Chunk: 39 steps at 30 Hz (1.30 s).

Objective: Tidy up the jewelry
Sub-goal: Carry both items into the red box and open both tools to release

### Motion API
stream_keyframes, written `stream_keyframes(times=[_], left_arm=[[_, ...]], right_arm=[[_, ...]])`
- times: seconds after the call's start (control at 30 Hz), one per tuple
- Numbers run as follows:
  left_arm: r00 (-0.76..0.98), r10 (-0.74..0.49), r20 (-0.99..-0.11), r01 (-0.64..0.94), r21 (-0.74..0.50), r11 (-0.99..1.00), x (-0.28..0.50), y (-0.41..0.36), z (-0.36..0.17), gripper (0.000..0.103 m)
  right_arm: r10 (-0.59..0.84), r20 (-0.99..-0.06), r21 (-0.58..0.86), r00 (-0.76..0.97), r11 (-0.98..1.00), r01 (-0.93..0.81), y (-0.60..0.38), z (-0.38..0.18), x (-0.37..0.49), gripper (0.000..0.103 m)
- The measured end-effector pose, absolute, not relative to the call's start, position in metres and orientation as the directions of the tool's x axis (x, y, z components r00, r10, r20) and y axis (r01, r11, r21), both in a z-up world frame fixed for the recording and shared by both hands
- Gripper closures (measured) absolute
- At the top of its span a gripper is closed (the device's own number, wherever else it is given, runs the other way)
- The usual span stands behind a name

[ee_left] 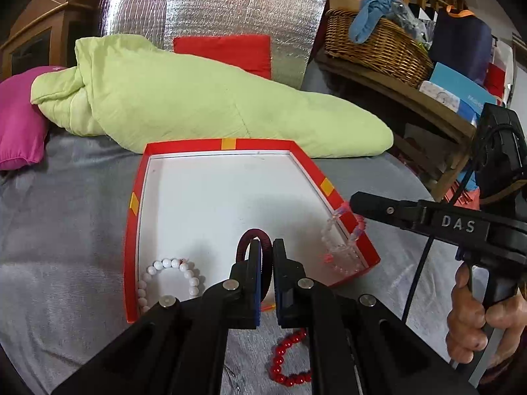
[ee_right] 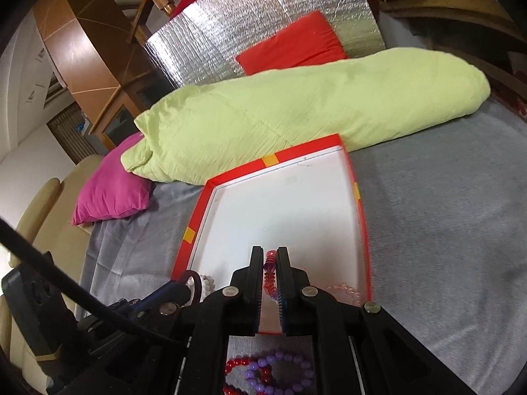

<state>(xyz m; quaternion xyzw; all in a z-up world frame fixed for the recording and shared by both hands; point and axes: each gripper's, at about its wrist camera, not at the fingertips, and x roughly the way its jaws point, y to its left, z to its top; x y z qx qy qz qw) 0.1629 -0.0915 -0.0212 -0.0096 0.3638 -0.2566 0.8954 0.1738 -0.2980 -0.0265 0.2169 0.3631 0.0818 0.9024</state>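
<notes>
Two claws, both nearly shut: my left claw (ee_left: 266, 247) pinches a dark red ring (ee_left: 252, 235), my right claw (ee_right: 270, 256) a pink beaded bracelet (ee_right: 270, 275), over the red box (ee_left: 138, 204); white bead bracelet (ee_left: 171, 275) inside.

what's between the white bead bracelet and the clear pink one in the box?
Left wrist view: the left gripper, shut on a dark maroon bracelet, between white bead bracelet and clear pink bracelet.
</notes>
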Motion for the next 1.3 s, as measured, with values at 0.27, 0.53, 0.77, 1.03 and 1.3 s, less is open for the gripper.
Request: stream_keyframes(times=[0.27,0.53,0.77,1.03,1.3], left_arm=[[0.595,-0.449,-0.667,0.444,-0.193,0.875,0.174,-0.095,-0.028,0.096],[0.572,-0.442,-0.691,0.448,-0.188,0.874,0.183,-0.105,-0.038,0.096],[0.547,-0.438,-0.713,0.46,-0.181,0.869,0.185,-0.112,-0.045,0.096],[0.543,-0.394,-0.741,0.429,-0.159,0.889,0.189,-0.114,-0.051,0.088],[0.574,-0.364,-0.734,0.425,-0.112,0.898,0.183,-0.116,-0.047,0.045]], right_arm=[[0.341,-0.642,0.485,0.687,0.874,0.019,-0.293,-0.047,0.208,0.094],[0.357,-0.659,0.511,0.662,0.858,0.045,-0.291,-0.063,0.228,0.094],[0.333,-0.675,0.499,0.659,0.863,0.076,-0.295,-0.07,0.235,0.094],[0.311,-0.677,0.5,0.667,0.859,0.107,-0.308,-0.07,0.23,0.091],[0.297,-0.685,0.498,0.665,0.858,0.129,-0.319,-0.064,0.224,0.091]])
